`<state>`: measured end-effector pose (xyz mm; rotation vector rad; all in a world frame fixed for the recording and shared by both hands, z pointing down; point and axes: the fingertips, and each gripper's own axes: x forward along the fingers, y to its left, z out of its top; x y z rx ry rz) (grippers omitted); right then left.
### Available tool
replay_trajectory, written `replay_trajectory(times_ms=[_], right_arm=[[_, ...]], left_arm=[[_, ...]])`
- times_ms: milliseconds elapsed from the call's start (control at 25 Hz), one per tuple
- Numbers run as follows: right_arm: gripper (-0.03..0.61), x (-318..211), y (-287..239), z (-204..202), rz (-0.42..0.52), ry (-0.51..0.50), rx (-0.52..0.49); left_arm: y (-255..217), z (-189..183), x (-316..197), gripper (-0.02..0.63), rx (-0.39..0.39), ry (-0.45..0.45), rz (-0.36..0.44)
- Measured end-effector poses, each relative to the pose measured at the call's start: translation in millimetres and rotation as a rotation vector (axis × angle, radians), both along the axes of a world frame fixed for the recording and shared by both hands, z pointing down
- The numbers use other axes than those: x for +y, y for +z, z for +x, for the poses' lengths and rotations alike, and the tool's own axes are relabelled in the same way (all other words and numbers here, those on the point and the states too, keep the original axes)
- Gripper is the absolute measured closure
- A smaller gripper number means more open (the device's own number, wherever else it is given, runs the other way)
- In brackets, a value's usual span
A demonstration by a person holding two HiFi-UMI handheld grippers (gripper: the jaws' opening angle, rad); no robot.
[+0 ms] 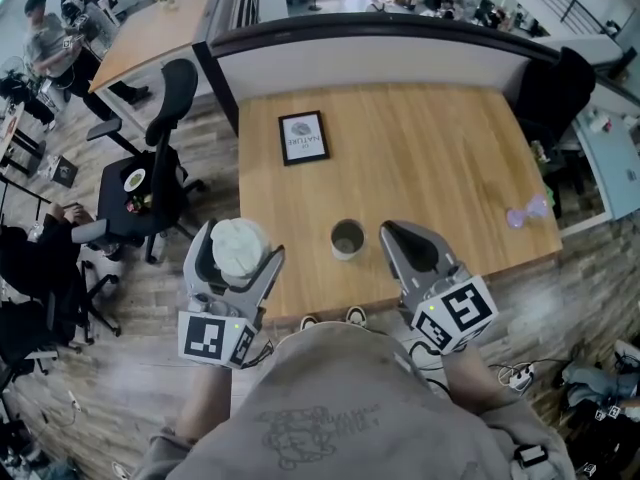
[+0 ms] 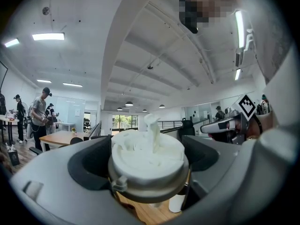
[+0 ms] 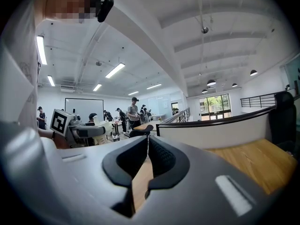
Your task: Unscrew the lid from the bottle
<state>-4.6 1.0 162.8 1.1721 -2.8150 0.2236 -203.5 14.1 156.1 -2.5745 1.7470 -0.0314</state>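
Observation:
A white lid (image 1: 238, 246) with a small loop on top and a metal-coloured band under it sits between the jaws of my left gripper (image 1: 240, 240), which is shut on it just off the table's front left corner. In the left gripper view the lid (image 2: 147, 156) fills the gap in the left gripper (image 2: 149, 161); what lies below it is hidden. A short open-topped white container (image 1: 347, 238) stands on the wooden table (image 1: 430, 158) near its front edge. My right gripper (image 1: 390, 232) is just right of it, shut and empty (image 3: 146, 142).
A framed picture (image 1: 303, 136) lies at the table's back left. A small purple object (image 1: 528, 211) sits at the right edge. An office chair (image 1: 150, 183) stands left of the table, and a dark partition (image 1: 380, 43) runs behind it. People work at far desks.

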Motion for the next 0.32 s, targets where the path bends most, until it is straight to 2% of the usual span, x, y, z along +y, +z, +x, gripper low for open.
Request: replay_trajectory(times_ms=[320], right_arm=[[0.560, 6.0, -0.9, 6.1, -0.002, 0.008, 0.002]], left_arm=[[-1.8, 9.6, 1.5, 0.141, 0.011, 0.007, -0.004]])
